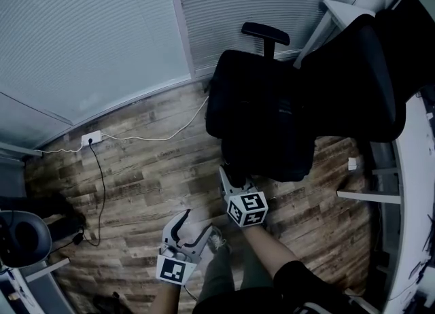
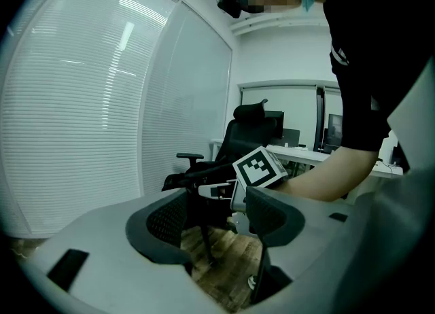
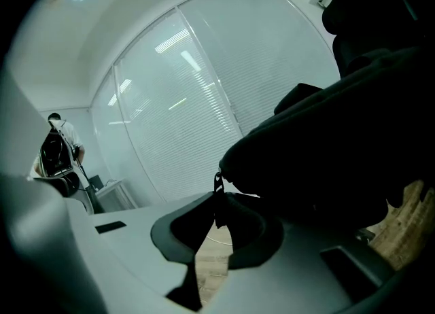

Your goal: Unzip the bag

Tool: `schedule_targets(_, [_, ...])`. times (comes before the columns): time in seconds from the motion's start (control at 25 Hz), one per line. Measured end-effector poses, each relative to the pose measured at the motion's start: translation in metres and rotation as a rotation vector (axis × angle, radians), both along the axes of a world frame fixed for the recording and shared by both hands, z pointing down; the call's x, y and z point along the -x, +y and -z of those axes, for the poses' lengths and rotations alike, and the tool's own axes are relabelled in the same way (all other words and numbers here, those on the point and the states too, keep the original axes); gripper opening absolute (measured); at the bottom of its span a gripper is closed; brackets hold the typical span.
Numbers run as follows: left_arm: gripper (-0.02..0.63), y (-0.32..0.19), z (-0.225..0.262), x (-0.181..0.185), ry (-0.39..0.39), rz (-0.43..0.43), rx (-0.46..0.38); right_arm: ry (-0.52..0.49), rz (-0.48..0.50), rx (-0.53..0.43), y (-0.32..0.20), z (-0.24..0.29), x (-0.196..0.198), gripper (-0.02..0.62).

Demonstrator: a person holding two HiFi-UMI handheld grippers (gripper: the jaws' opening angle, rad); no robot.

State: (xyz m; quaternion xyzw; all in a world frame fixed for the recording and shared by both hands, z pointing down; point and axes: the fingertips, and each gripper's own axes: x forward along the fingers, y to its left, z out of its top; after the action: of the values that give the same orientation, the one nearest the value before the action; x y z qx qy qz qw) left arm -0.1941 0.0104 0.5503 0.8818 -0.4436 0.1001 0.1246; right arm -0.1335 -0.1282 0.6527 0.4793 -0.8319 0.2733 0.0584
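Your right gripper (image 3: 219, 216) pinches the pull (image 3: 217, 200); draw it steadily along the zip of the bag (image 1: 272, 115). Your left gripper (image 2: 214, 221) is spread, empty; brace the bag with it.

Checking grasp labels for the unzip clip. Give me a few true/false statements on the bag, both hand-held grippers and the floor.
1. The black bag rests on an office chair. True.
2. The left hand-held gripper is clamped on the bag. False: its jaws stand apart with nothing between them, and in the head view it is short of the bag, over the floor.
3. The right hand-held gripper has the zipper pull between its jaws, closed on it. True.
4. The floor is carpeted. False: it is wood-look planks.
5. A white power strip lies on the floor near the blinds, with a black cable running from it. True.
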Motion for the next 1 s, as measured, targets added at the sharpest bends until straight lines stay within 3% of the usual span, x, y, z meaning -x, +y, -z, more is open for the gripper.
schedule_targets(0.6, [0.268,-0.021,-0.012,-0.005,-0.026,-0.011,0.002,-0.14,0.08,0.094,0.01,0.005,-0.007,0.049])
schedule_targets(1.0, [0.268,-0.05,-0.031,-0.008,-0.145,-0.077,-0.053,-0.288,0.162,0.187,0.021,0.014,-0.013,0.049])
